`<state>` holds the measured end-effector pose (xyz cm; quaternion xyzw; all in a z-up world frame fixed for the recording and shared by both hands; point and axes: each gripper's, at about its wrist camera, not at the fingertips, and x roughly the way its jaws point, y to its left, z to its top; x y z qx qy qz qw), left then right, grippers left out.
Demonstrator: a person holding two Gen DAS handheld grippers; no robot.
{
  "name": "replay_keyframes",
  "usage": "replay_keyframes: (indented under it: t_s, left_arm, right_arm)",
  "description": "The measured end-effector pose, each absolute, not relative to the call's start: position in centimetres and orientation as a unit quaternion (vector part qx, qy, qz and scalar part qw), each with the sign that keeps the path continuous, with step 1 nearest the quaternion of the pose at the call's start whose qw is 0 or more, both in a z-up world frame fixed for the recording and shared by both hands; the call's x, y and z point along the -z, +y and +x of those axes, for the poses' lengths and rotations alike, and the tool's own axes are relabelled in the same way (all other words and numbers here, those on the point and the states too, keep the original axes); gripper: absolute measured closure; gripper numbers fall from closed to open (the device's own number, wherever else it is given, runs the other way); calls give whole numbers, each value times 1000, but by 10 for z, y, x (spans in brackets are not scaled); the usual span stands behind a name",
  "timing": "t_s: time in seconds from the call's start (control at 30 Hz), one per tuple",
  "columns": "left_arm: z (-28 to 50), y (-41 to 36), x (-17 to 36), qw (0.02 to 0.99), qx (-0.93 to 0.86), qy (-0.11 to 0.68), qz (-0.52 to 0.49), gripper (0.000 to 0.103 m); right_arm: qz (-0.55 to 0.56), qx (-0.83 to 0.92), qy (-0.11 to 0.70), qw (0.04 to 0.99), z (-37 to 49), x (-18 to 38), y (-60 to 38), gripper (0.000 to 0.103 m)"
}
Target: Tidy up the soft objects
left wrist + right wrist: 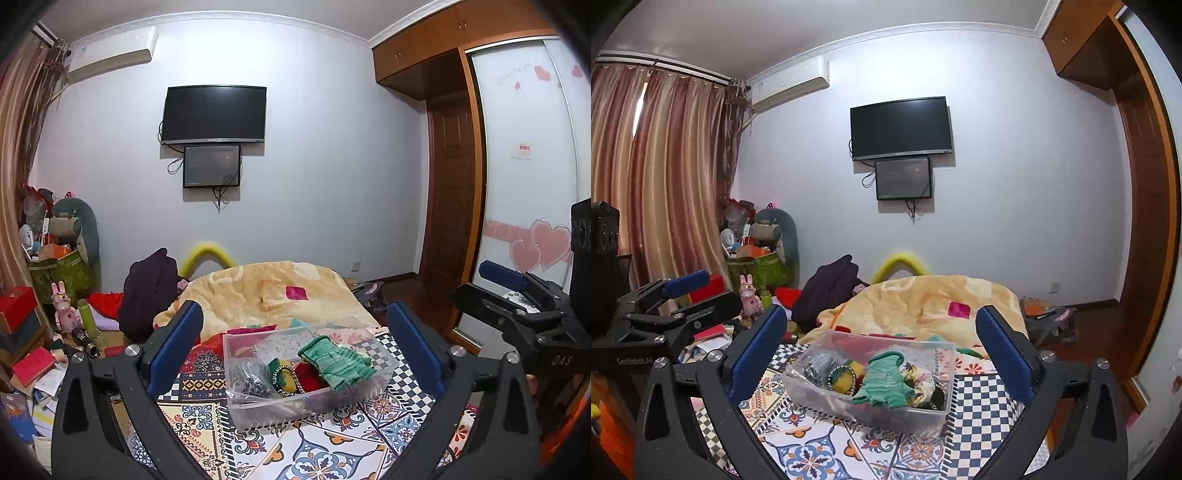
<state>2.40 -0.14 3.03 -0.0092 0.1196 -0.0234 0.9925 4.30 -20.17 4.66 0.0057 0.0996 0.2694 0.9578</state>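
Clear bin (306,391) on the patterned bedcover (321,454), holding a green glove (338,363) on top of mixed soft items. Left gripper (295,354) and right gripper (882,354) — both spread wide, empty, hovering before the bin. Right view alone shows the curtain (661,166); left view alone, the heart-printed wardrobe door (524,177).

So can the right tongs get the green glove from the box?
Probably yes. The right tongs are wide open and empty, the clear box has no lid, and the green glove lies on top of the pile.
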Motion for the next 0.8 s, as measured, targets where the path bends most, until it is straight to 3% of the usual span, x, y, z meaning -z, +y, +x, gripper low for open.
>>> replay_keyframes:
  t_s: [0.8]
  left_arm:
    - [21,-2,-31,992,31,118,-12,1]
  right_arm:
    - [3,-276,91,957,34,-49,-203,0]
